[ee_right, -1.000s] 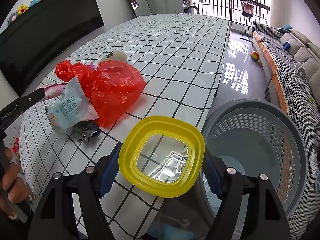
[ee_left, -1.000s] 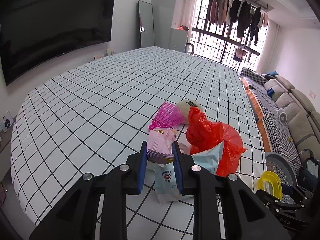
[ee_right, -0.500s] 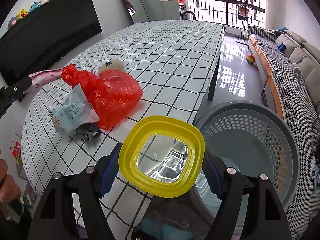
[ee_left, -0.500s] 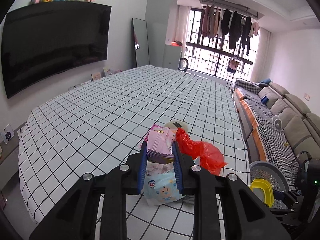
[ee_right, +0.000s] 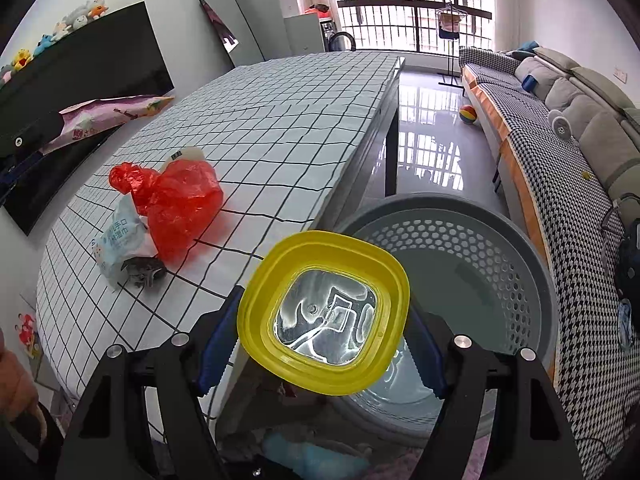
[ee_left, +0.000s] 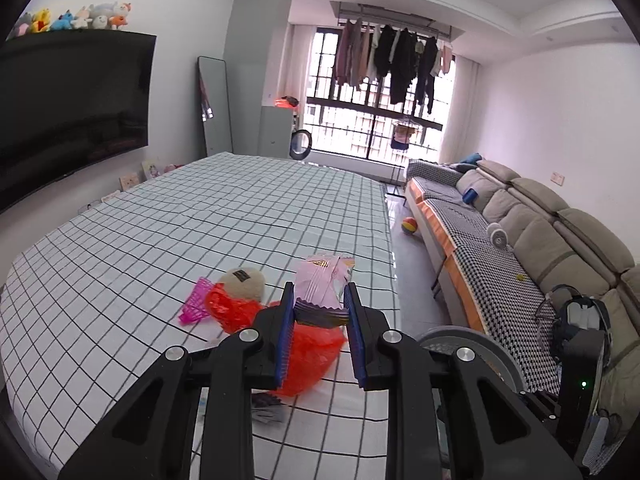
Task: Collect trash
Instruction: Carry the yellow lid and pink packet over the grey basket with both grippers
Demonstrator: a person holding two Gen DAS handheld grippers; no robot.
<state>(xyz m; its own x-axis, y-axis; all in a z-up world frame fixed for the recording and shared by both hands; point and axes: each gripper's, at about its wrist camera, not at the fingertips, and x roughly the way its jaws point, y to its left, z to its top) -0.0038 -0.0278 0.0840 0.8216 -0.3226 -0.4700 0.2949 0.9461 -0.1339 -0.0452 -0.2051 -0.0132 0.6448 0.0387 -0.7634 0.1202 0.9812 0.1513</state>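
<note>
Left claw is clenched on a pink crinkled plastic snack wrapper, which stands up between its blue-padded fingers above the tabletop with the white, black-gridded cloth. Off to that claw's left and lower lie a magenta plastic mesh piece and, touching it, a beige round ball with a dark label; directly under the claw is a crumpled red plastic bag that butts against the ball. To the claw's lower right the grey rim of a round perforated plastic basket shows beside the tabletop edge. Right claw is clamped around a yellow-rimmed, rounded-square clear plastic container, its open mouth facing the camera, held over the near edge of the grey basket standing on the floor just beside the tabletop. Far to this claw's left, the wrapper hangs in the air in the other claw. Nearer on the left, resting on the cloth, a white and blue wet-wipe packet lies against the red bag, with a small dark crumpled scrap touching the packet's near end and the beige ball peeking out behind the bag.
</note>
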